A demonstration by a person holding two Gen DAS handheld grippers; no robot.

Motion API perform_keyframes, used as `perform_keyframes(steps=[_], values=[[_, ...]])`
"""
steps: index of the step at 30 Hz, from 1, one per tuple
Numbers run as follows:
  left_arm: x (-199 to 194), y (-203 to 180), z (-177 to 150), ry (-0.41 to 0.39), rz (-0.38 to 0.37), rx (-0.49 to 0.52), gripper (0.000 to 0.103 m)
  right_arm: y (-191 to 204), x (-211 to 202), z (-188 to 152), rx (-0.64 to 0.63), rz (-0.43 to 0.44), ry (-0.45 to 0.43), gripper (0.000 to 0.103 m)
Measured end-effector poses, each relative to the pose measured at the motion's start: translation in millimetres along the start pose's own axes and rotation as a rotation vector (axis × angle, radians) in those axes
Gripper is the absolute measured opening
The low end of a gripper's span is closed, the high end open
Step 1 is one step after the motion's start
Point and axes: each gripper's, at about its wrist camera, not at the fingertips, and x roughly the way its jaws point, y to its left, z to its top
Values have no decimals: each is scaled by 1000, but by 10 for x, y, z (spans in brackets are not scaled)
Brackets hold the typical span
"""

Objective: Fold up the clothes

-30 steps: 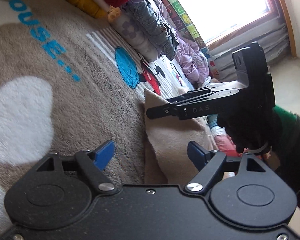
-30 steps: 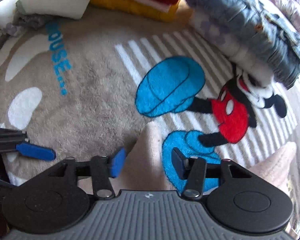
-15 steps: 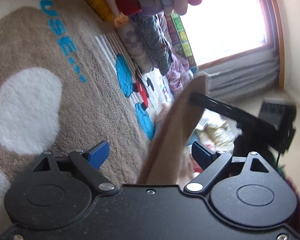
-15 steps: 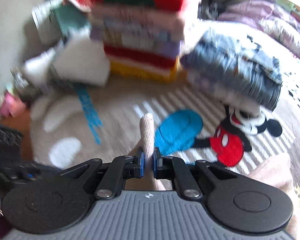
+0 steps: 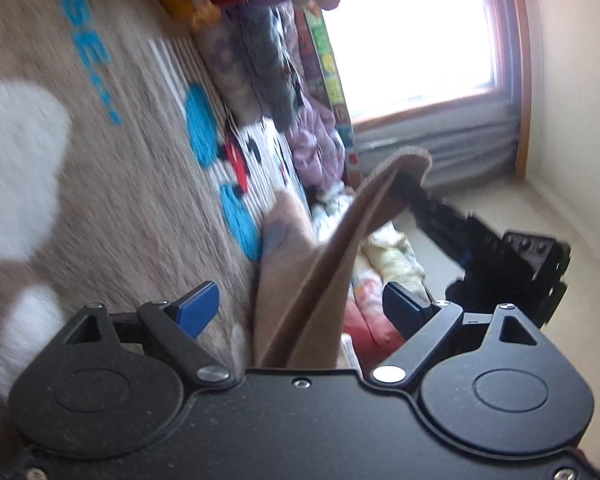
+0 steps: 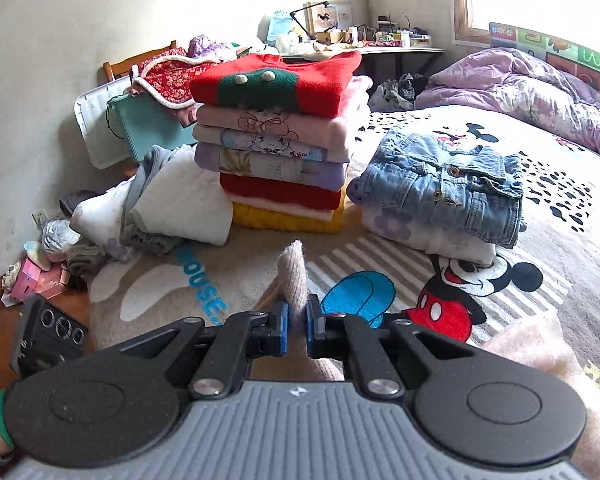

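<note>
A beige garment [image 5: 332,264] rises from the Mickey Mouse blanket [image 5: 112,184] in a raised fold. My right gripper [image 6: 296,316] is shut on a bunched corner of the beige garment [image 6: 294,268] and holds it up above the blanket. In the left wrist view the right gripper [image 5: 410,186] pinches the cloth's top edge at the right. My left gripper [image 5: 300,300] stands wide with the hanging cloth between its blue pads [image 5: 202,302]. The jaws are closing a little, and neither pad presses on the cloth.
A tall stack of folded clothes [image 6: 280,140] stands at the back of the blanket [image 6: 252,264]. A folded denim jacket [image 6: 444,184] on a white garment lies to its right. A purple duvet [image 6: 520,84] fills the far right; loose clutter lies on the floor at left.
The right gripper closed on the beige garment's corner and lifted it off the blanket. The cloth now hangs raised between the left gripper's fingers. The left gripper rolled but stayed in place.
</note>
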Motion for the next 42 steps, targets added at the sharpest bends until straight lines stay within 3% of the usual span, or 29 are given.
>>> perform_keyframes(steps=[1,2,4,8,9,10,16,25,42], values=[[22,-51,-27,12,12,39,75,-1,-6,-8,3,-1,-7,10],[43,-104,-52,23,24,80,69,-2,-9,-15,5,-3,-13,10],[36,-164,-89,28,43,120,42,2,-4,-23,4,-7,-25,10],[2,-241,-166,29,84,170,20,32,69,-14,-6,-11,-33,10],[-11,-249,-186,28,96,176,10,46,103,-10,-11,-11,-32,10],[-47,-273,-200,17,108,185,7,61,140,-6,-17,-11,-30,10],[-231,-400,-274,-39,190,256,3,214,479,44,-52,8,-14,10],[-213,-239,-274,-2,346,255,3,405,1175,-64,-92,20,76,10],[-208,-105,-291,39,441,246,5,272,1828,-468,-31,-26,141,11]])
